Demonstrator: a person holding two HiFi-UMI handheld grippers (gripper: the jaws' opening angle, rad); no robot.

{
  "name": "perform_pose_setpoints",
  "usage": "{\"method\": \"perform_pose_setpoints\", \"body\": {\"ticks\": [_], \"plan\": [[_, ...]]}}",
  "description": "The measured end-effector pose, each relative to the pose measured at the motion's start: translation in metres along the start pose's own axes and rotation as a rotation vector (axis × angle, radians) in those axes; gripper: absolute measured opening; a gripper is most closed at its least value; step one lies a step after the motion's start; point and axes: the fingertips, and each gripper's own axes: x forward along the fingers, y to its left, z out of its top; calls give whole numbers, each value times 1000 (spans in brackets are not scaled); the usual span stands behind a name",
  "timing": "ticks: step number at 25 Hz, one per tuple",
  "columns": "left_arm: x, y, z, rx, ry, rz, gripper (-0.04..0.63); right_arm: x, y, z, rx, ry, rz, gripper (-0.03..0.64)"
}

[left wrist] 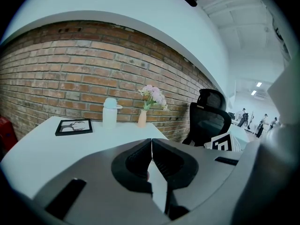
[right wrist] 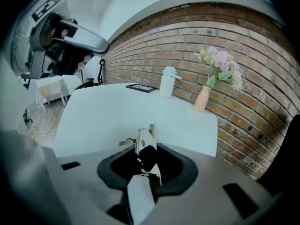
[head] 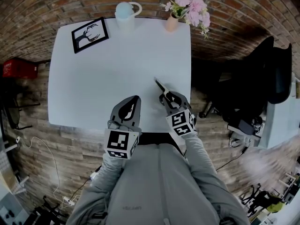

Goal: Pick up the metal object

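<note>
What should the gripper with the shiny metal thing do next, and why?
Probably lift the right gripper gently straight up. Its jaws look closed on the metal object, whose tip looks close to the white table, so a small rise would complete the pick-up.

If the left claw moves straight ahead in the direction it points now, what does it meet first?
Most likely the top of the white table. The left claw, shut and empty, points slightly downward over its near edge; depth is uncertain.

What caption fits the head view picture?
Right gripper grips a metal object near the white table's front edge.
</note>
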Motion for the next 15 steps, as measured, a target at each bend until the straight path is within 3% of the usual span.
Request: {"method": "perform_pose_setpoints", "body": {"ticks": [15], "plan": [[-5, -1, 35, 48, -77, 6, 28, -42, -32, 55, -11, -137, -83, 110]]}}
